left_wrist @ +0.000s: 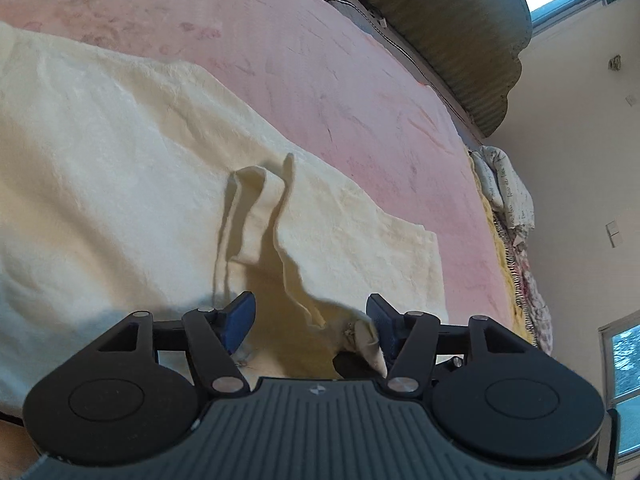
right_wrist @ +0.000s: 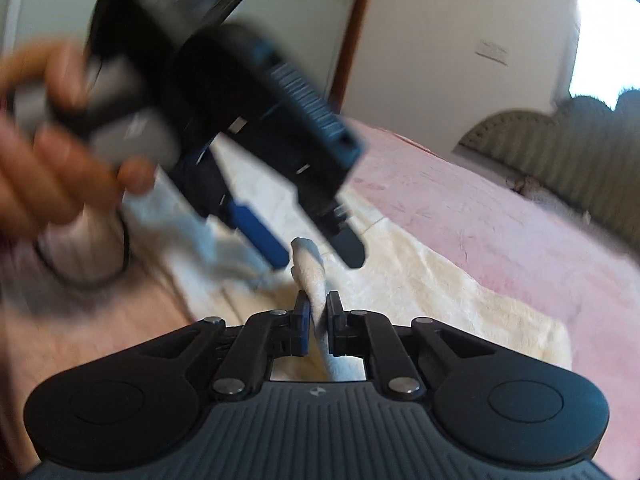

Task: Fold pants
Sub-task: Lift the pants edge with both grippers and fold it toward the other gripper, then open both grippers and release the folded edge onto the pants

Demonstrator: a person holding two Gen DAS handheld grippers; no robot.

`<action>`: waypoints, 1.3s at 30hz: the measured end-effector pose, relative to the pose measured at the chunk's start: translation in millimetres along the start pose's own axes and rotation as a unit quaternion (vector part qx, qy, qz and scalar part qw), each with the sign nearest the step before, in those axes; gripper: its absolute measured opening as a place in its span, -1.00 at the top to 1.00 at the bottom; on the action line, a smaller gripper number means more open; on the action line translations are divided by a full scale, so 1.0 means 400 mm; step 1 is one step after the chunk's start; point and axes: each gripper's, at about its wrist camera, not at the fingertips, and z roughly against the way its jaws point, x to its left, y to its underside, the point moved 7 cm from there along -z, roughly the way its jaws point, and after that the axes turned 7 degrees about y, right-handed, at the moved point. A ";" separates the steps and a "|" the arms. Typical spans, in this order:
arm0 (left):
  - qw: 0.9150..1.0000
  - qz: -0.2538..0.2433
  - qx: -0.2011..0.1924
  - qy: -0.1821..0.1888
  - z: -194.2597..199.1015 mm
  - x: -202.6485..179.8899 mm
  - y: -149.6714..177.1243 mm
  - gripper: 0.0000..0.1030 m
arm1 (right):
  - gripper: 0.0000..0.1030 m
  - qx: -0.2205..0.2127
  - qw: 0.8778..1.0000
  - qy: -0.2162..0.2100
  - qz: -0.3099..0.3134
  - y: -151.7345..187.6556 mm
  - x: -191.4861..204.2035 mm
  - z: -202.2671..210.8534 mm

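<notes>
Nearest, in the right wrist view: black two-finger right gripper [right_wrist: 317, 322], blue-padded jaws clenched on a thin upright fold of the cream fleecy pants [right_wrist: 460, 300], the pinched ridge rising between the pads toward 12 o'clock and ending in a small peak just beyond them. A grasp already made here, by the look of it.

Just past that peak, toward 11 o'clock: black left gripper [right_wrist: 316, 254], held in a blurred hand [right_wrist: 44, 172] at 9 o'clock, jaws parted, one blue pad on either side of the same ridge but not pressing on it. Released, then, with cloth between the pads.

From the left wrist view, the same story: jaws standing wide at the bottom edge, a tuft of cream cloth brushing the inner face of the right-hand pad at about 4 o'clock, nothing clamped. Ahead at 12 o'clock, a raised crease with a folded loop of fabric standing up off the flat cloth.

Farther out: the bulk of the pants spread flat, long axis running from 9 o'clock low on the left toward 3 o'clock, a squared hem end lying at about 2 o'clock. Underneath, a pink textured bed cover [left_wrist: 320, 60]. Beyond, at 1 o'clock, an olive ribbed headboard [left_wrist: 460, 20] against a pale wall.

Likely hinge of the coming move: right gripper holding the edge, left gripper close beside it and free, so a fresh grasp farther along the ridge falls to the left.
</notes>
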 end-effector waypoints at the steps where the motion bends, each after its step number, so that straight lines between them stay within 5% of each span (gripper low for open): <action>1: 1.000 0.013 0.001 0.013 -0.011 0.003 -0.005 -0.24 | 0.84 -0.002 0.999 -0.014 -0.030 -0.007 -0.018 0.005; 3: 0.999 0.039 -0.008 0.024 -0.031 0.014 -0.021 -0.18 | 0.84 -0.005 0.997 -0.035 -0.062 -0.009 -0.034 0.012; 4: 0.998 0.049 -0.012 0.024 -0.041 0.022 -0.026 0.11 | 0.84 -0.004 0.997 -0.037 -0.065 -0.008 -0.033 0.014; 5: 0.998 0.056 -0.009 0.024 -0.048 0.027 -0.027 0.69 | 0.84 -0.002 0.997 -0.038 -0.061 -0.007 -0.027 0.007; 8: 0.999 0.038 -0.027 0.004 -0.036 0.025 -0.019 0.96 | 0.83 0.002 0.998 -0.044 -0.049 -0.003 0.000 0.002; 12: 0.997 -0.011 -0.065 -0.038 0.009 0.016 -0.007 0.98 | 0.84 0.001 0.997 -0.063 -0.041 -0.002 0.022 -0.011; 19: 0.997 0.001 -0.053 -0.065 -0.020 0.068 0.014 0.95 | 0.76 0.055 0.991 -0.089 -0.084 0.043 0.005 -0.045; 22: 0.996 -0.020 -0.053 -0.074 -0.015 0.070 0.015 0.94 | 0.71 0.035 0.988 -0.107 -0.103 0.024 -0.053 0.020; 24: 0.995 -0.030 -0.055 -0.080 -0.017 0.067 0.018 0.94 | 0.71 0.025 0.989 -0.077 -0.125 0.013 -0.120 0.048; 27: 0.994 -0.040 -0.058 -0.087 -0.017 0.060 0.023 0.92 | 0.55 0.044 0.989 0.032 -0.140 0.032 -0.231 0.053; 30: 0.993 -0.044 -0.058 -0.091 -0.017 0.055 0.027 0.90 | 0.29 0.113 0.980 0.077 -0.147 0.096 -0.299 -0.013; 32: 0.993 -0.046 -0.057 -0.093 -0.015 0.054 0.028 0.90 | 0.25 0.105 0.975 0.095 -0.172 0.092 -0.305 -0.010; 35: 0.993 -0.045 -0.053 -0.094 -0.015 0.050 0.026 0.90 | 0.24 0.054 0.986 0.056 -0.148 0.019 -0.226 0.012; 39: 0.992 -0.051 -0.058 -0.098 0.020 0.040 0.023 0.72 | 0.27 0.075 0.991 -0.028 -0.104 0.003 -0.082 -0.044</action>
